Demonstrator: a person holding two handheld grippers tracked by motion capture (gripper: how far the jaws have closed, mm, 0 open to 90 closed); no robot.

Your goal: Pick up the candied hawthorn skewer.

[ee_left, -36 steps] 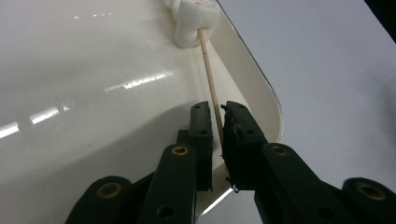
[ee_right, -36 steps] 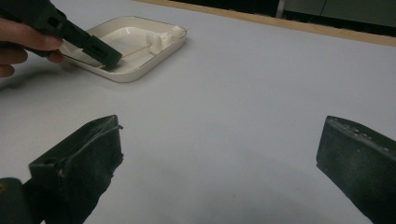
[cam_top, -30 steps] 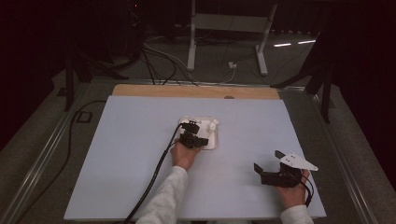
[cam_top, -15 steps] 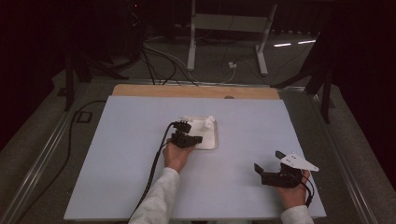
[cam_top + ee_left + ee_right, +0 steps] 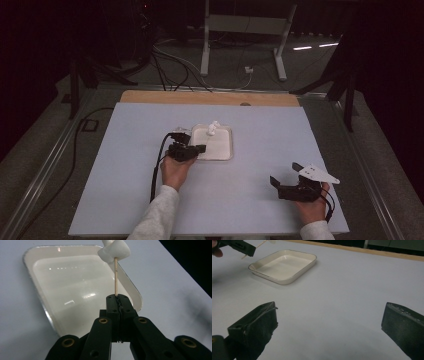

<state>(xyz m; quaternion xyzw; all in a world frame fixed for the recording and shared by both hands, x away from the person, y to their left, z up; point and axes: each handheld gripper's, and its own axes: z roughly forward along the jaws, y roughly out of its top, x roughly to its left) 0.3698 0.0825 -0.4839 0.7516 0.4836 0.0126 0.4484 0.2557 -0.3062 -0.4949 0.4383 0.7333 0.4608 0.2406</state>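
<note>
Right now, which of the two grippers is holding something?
The left gripper, beside the white tray: its jaws are shut on a wooden skewer carrying a marshmallow. The right gripper is open and empty.

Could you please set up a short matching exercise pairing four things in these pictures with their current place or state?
Things:
1. left gripper
2. right gripper
3. marshmallow
4. tray

States:
A. spiked on a wooden stick
B. lying on the table with nothing inside
C. shut on the stick
D. jaws wide apart, holding nothing

Pairs: 1-C, 2-D, 3-A, 4-B
</note>
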